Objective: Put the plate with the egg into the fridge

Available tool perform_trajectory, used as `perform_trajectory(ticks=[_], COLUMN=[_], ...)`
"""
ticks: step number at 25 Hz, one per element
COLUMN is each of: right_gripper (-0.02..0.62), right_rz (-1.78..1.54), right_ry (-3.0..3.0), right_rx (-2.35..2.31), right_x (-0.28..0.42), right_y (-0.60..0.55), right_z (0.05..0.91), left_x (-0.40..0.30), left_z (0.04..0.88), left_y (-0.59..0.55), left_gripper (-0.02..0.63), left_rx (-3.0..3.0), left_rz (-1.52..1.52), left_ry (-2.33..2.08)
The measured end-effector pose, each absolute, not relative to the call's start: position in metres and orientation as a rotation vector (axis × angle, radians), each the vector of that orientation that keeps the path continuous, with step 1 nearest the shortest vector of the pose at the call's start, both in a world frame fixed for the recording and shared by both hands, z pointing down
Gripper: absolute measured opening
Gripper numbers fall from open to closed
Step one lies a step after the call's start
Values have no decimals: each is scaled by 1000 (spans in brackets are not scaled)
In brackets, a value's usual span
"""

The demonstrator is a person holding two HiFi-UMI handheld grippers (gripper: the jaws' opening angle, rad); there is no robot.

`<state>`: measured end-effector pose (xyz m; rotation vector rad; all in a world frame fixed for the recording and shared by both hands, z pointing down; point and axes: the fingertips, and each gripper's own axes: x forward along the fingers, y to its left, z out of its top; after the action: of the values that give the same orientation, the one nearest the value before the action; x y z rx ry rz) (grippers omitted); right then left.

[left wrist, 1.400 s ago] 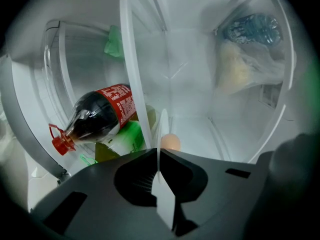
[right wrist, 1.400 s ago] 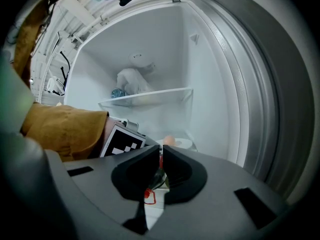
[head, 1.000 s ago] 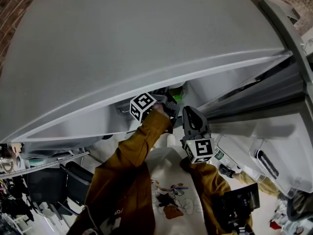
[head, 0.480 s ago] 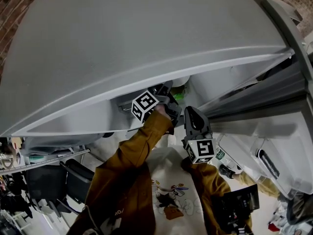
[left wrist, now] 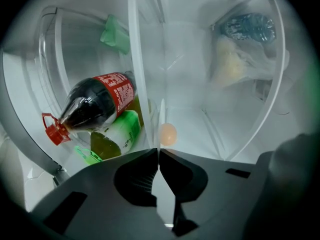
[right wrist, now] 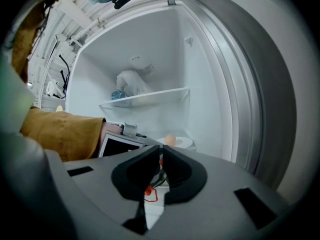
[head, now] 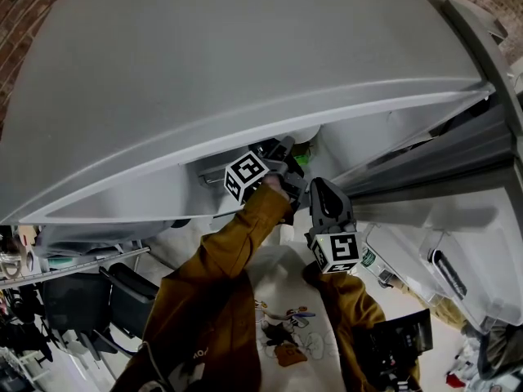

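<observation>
Well, the left gripper reaches into the white fridge. Its jaws have just been closing and now meet on nothing. The pale egg sits just beyond on the round white plate, lower centre of frame. The right gripper is closed and empty.

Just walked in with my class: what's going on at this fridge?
A person works at the open fridge with a hand-held gripper in each hand. The egg already sits on its white plate inside, below the shelf. The left hand-held gripper reaches in, tips just short of the egg; its jaws have just been closing and now meet, nothing visible between them. The right hand-held gripper hangs back at the opening, jaws together and empty.
</observation>
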<state>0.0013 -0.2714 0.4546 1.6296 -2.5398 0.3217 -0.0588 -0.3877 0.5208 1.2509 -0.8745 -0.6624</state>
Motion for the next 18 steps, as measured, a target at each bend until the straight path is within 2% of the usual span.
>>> perform_trajectory(ticks=[18], right_gripper=[8], right_rz=[308], right_ry=[-2543], right_rx=[1620], right_x=[2], right_y=[-276], right_z=[453], left_x=[-69], left_z=[519], left_y=[-404], left_gripper=[18], left_rx=[1203], left_rz=[-683], left_ry=[-889])
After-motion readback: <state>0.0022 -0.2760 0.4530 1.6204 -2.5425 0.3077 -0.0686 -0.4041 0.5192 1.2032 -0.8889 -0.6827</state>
